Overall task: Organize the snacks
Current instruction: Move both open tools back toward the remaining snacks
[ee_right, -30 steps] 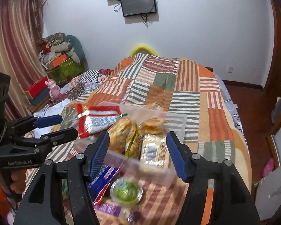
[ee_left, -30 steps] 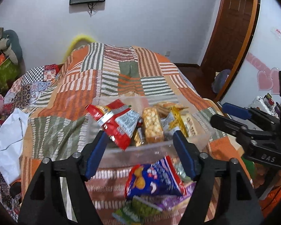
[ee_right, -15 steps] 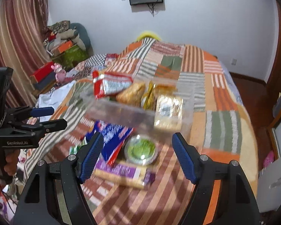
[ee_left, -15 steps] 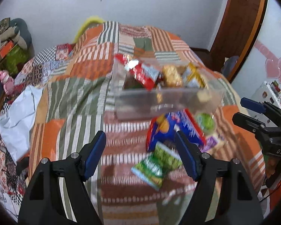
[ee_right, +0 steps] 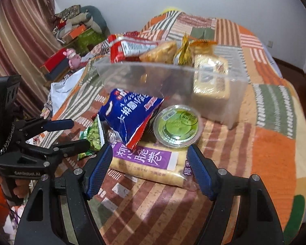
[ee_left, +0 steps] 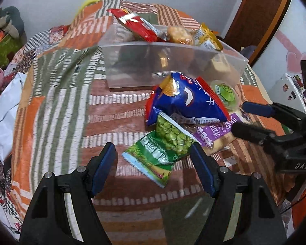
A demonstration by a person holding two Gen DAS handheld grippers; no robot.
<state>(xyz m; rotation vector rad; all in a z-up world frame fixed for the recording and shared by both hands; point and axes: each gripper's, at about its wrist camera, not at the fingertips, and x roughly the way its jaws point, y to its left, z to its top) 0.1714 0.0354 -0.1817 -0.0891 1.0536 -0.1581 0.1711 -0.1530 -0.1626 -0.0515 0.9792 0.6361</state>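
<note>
A clear plastic bin (ee_left: 132, 65) (ee_right: 144, 79) stands on the patchwork bedspread, holding a red packet (ee_left: 136, 26), a yellow packet (ee_left: 208, 38) and biscuit packs (ee_right: 211, 79). In front of it lie a blue chip bag (ee_left: 185, 104) (ee_right: 128, 114), a green pea packet (ee_left: 163, 149) (ee_right: 93, 136), a green-lidded cup (ee_left: 226, 94) (ee_right: 177, 125) and a purple wafer pack (ee_right: 146, 161) (ee_left: 214, 130). My left gripper (ee_left: 155, 167) is open, low over the pea packet. My right gripper (ee_right: 149, 169) is open, straddling the purple pack.
The bedspread (ee_left: 57, 106) runs left and back. White cloth (ee_left: 0, 112) and a pile of clutter (ee_right: 75, 26) lie off its left edge. A wooden door (ee_left: 261, 16) stands at the right; a striped curtain (ee_right: 16, 30) hangs far left.
Both grippers have dropped down and in toward the loose snacks in front of the bin. Both stayed open. The snacks have not moved.
</note>
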